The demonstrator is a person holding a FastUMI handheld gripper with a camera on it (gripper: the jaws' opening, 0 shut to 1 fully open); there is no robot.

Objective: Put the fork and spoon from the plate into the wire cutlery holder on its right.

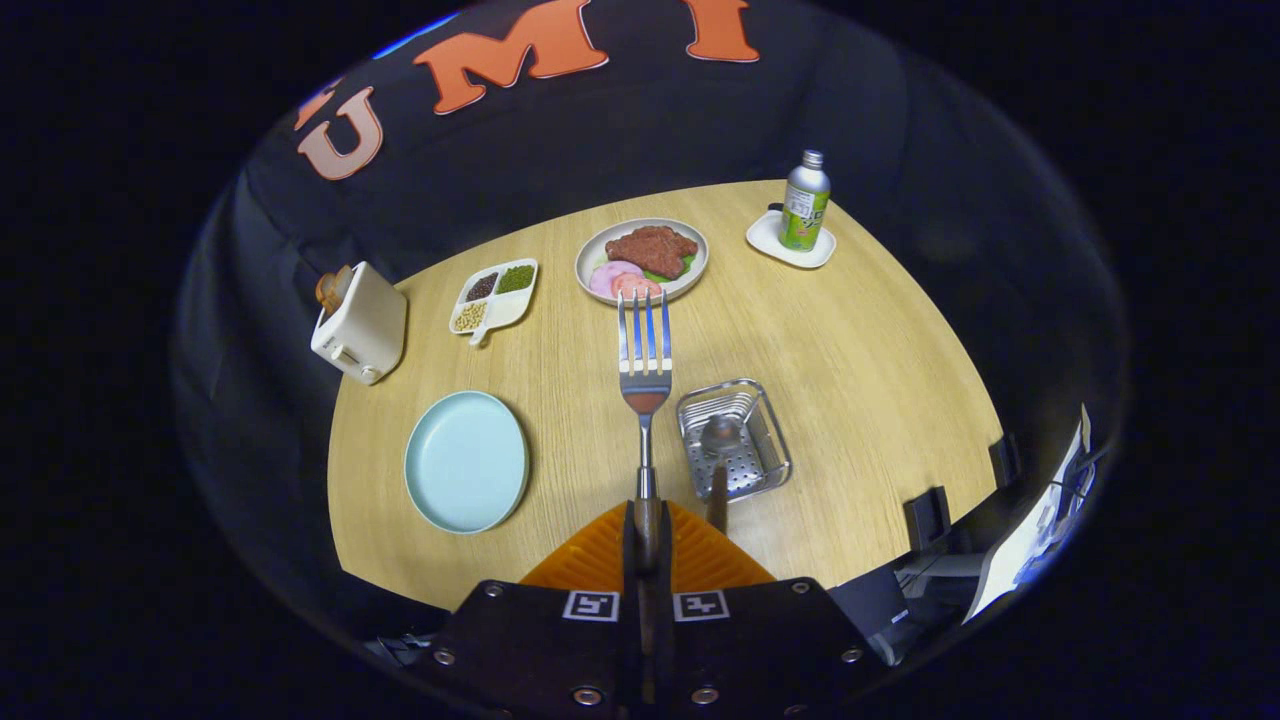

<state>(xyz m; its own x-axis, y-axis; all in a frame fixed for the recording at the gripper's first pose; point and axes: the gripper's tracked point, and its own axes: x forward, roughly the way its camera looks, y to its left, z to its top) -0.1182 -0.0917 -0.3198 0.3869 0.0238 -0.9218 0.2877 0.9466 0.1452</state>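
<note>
My gripper (646, 530) is shut on the wooden handle of a metal fork (645, 350). The fork points straight ahead, high above the table, its tines reaching toward the far food plate. Below and to the left lies the light blue plate (466, 460), bare. Just right of the fork's neck stands the wire cutlery holder (733, 438). A spoon (720, 445) stands in the holder, bowl down, its wooden handle leaning back toward my fingers.
On the round wooden table (860, 380) stand a plate of meat and ham (642, 260), a divided dish of beans (494, 296), a white toaster (359, 323) at the left edge, and a bottle on a white coaster (804, 205) at the far right.
</note>
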